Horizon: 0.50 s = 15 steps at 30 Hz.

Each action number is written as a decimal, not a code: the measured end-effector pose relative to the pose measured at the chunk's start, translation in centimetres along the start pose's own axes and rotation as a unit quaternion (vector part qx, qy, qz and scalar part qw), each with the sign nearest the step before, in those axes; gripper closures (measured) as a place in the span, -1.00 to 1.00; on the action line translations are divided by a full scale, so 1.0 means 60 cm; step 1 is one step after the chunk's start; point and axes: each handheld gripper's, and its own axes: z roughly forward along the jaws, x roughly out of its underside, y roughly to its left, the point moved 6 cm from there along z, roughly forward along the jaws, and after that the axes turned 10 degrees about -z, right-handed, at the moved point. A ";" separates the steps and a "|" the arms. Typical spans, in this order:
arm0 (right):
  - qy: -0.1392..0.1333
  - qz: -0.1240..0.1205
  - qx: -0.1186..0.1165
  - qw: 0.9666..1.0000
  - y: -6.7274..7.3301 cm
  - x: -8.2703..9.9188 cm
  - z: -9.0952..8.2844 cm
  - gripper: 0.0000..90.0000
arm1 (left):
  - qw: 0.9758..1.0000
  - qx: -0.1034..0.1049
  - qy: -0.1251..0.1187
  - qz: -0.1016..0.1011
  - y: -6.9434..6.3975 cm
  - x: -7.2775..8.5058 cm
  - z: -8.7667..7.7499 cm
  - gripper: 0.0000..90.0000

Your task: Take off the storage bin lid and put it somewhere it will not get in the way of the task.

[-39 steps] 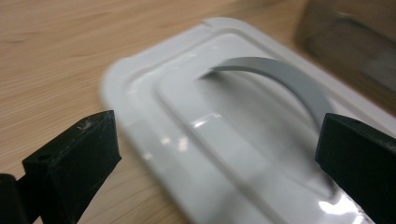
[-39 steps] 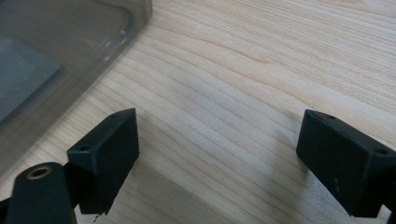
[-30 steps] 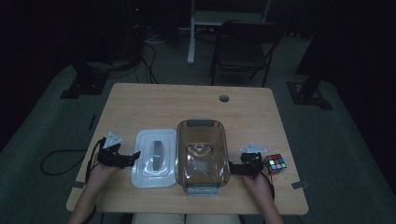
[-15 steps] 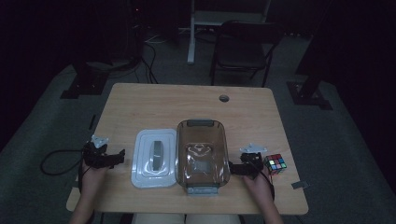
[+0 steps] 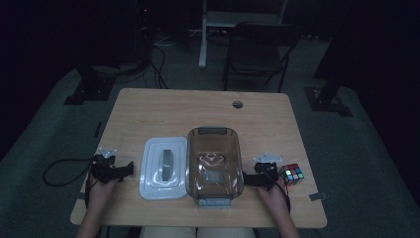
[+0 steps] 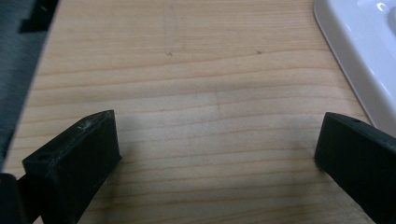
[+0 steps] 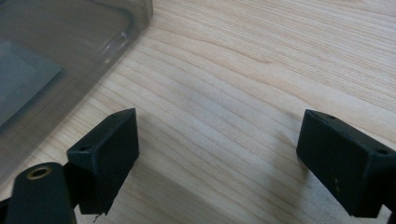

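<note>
I hold my left gripper [image 5: 130,168] low over the wooden table [image 5: 198,109] near its left front corner, jaws spread wide with nothing between them but bare wood. In the left gripper view the gap [image 6: 219,140] frames plain grain, and the white lid [image 6: 359,60] shows at the upper right, its rounded edge just beyond my right-hand jaw and apart from it. From the high view that lid [image 5: 165,167] lies flat on the table, just to the right of my left gripper and touching or nearly touching the side of the clear brown container [image 5: 214,163].

My right gripper [image 5: 246,179] sits at the container's right side, near its front corner, jaws also released and empty. In the right gripper view the space between them [image 7: 217,149] holds only tabletop, while the container's tinted wall and corner [image 7: 70,51] fill the upper left, just beyond my left-hand jaw; I cannot tell whether that jaw touches it. The container stands upright and open, with grey latches at its near and far ends.

A colourful puzzle cube [image 5: 291,174] rests on the table just to the right of my right hand [image 5: 271,194], close behind the gripper's body
</note>
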 end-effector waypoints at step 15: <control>0.006 -0.003 -0.004 1.000 0.001 -0.001 -0.001 -0.72 | 1.000 -0.009 -0.004 -0.011 -0.002 0.004 -0.004 -0.99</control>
